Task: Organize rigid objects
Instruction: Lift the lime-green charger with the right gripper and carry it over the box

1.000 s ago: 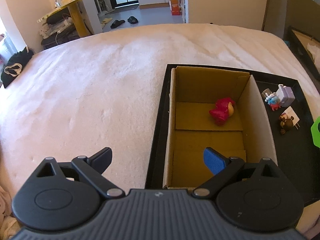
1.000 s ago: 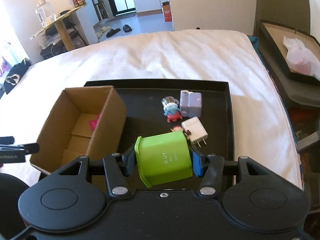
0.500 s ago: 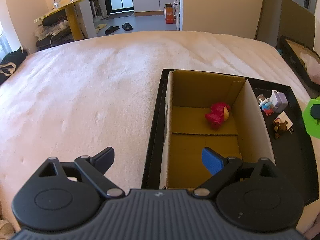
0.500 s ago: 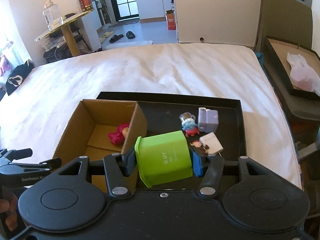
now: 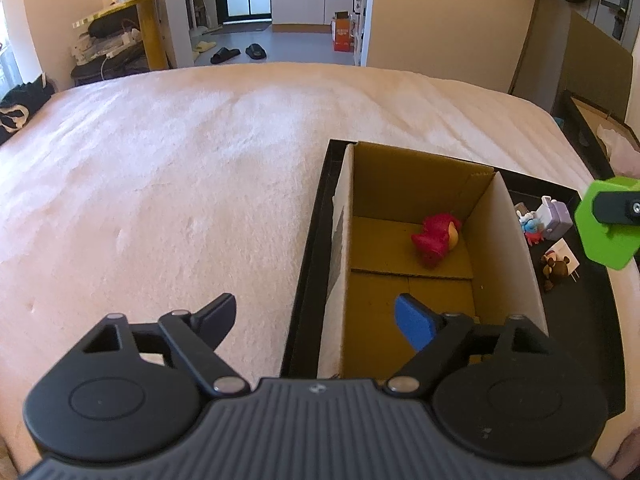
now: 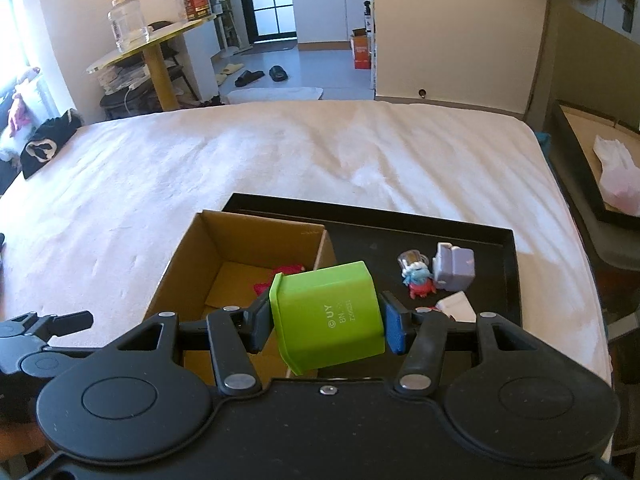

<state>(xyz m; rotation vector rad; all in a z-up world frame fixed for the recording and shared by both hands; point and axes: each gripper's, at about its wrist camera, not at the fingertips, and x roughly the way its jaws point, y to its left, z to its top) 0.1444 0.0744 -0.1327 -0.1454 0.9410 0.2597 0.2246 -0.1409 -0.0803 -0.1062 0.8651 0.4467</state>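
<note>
My right gripper (image 6: 326, 322) is shut on a green plastic cup (image 6: 328, 316) and holds it in the air over the right wall of an open cardboard box (image 6: 188, 264). The cup also shows at the right edge of the left wrist view (image 5: 604, 224). The box (image 5: 516, 248) stands in a black tray (image 5: 308, 240) and has a red toy figure (image 5: 434, 238) inside. My left gripper (image 5: 320, 320) is open and empty, astride the box's near left corner.
On the tray right of the box lie a lilac block (image 6: 454, 268), a small blue and red figure (image 6: 418, 280), a white plug (image 6: 456, 306) and a brown bear figure (image 5: 554, 270). The tray rests on a wide cream bed (image 5: 160, 168). Another tray (image 6: 592, 160) is at the far right.
My right gripper has carried the green cup up and left, from over the tray to above the box's right wall. My left gripper has stayed open by the box.
</note>
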